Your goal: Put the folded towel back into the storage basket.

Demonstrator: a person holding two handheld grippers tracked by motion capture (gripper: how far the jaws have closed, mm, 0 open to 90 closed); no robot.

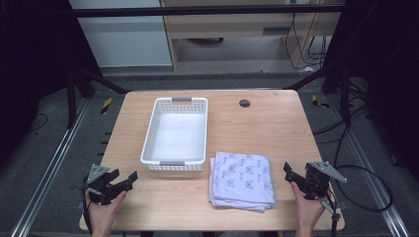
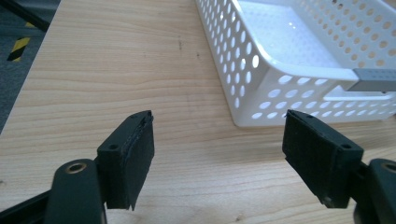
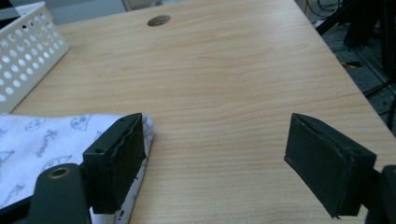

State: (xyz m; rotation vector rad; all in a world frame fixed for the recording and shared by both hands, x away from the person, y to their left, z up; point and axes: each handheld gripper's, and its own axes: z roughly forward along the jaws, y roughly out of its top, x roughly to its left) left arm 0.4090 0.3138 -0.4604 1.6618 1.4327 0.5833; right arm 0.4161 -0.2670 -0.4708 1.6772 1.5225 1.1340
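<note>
A folded white cloth with a small blue print (image 1: pixel 241 179) lies on the wooden table, right of centre near the front edge; its corner (image 3: pixel 42 140) shows behind the left jaw in the right gripper view. An empty white perforated basket (image 1: pixel 150 143) stands to its left, and its near corner (image 2: pixel 261 93) appears in the left gripper view. My left gripper (image 1: pixel 127 178) rests at the front left, open, nothing between its jaws (image 2: pixel 217 149). My right gripper (image 1: pixel 289 171) is open just right of the cloth, jaws wide apart (image 3: pixel 215 158) over bare wood.
A round dark grommet (image 1: pixel 244 103) sits in the table top near the back. Black frame posts and cables (image 1: pixel 356 168) surround the table on the floor. Bare wood (image 1: pixel 168 197) lies between the basket and the front edge.
</note>
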